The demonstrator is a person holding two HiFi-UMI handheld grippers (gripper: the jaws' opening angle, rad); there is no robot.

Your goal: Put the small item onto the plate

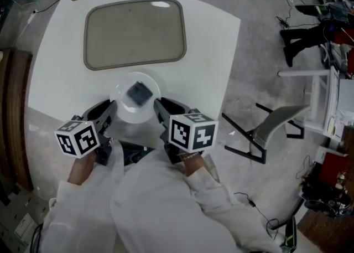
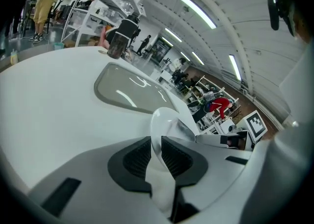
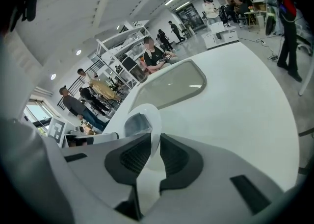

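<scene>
Both tongs pinch the plate [image 1: 125, 114] by its rim: left gripper [image 1: 113, 109] at 8 o'clock, right gripper [image 1: 158, 106] at 4 o'clock. The small item [image 1: 138, 93] lies near the plate's centre. Recommend a level, matched hold so nothing slides. Item's identity unclear; contact between plate and table [image 1: 210, 52] undetermined.

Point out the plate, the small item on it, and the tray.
plate [image 1: 131, 117], head view, bare part near its front rim.
small item [image 1: 138, 93], head view, centre of its dark top.
tray [image 1: 134, 33], head view, middle of its bare bed.
</scene>
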